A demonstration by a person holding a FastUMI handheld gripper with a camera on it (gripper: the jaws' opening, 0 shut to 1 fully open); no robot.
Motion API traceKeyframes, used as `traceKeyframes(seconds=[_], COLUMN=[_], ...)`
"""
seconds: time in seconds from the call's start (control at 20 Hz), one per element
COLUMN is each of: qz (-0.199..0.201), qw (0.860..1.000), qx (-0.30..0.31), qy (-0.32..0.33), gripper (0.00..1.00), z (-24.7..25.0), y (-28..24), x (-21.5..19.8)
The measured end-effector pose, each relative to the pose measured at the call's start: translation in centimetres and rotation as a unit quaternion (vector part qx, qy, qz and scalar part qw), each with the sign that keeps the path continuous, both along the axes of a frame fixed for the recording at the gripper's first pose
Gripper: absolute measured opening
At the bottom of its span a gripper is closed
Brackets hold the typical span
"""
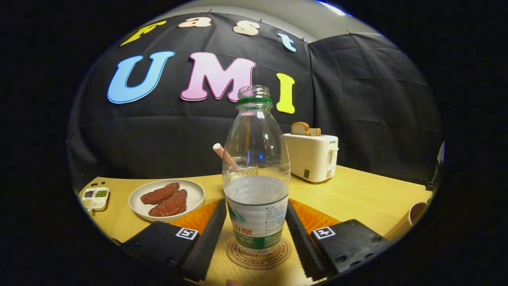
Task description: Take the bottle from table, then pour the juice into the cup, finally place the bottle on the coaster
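Through the gripper view I see the bottle [256, 174] standing upright on the coaster [258, 254], dead centre between my tongs [256, 234]. The tongs look spread, fingers flanking the label, seemingly just clear of it. A cup [412, 216] sits well off on the surface [357, 198].

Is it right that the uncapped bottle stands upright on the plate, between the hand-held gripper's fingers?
Not quite. In the gripper view the uncapped bottle stands upright on the round coaster, not the plate, between the hand-held gripper fingers.
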State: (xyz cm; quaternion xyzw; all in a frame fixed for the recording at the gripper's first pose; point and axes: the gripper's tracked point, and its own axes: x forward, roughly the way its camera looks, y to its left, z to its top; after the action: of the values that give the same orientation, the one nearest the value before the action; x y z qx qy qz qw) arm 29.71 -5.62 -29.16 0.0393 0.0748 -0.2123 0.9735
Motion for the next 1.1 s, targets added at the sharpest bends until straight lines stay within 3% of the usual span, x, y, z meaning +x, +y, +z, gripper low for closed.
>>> traceKeyframes(seconds=[0.1,0.45,0.7,1.1], qz=[-0.007,0.004,0.036,0.084], qw=[1.000,1.000,0.999,0.996], qx=[-0.001,-0.009,-0.024,-0.015], qy=[-0.007,-0.001,0.010,-0.011], gripper=[0.99,0.99,0.99,0.97], z=[0.4,0.9,2.2,9.8], y=[-0.2,0.8,2.8,4.1], x=[-0.7,-2.3,-6.0,-12.5])
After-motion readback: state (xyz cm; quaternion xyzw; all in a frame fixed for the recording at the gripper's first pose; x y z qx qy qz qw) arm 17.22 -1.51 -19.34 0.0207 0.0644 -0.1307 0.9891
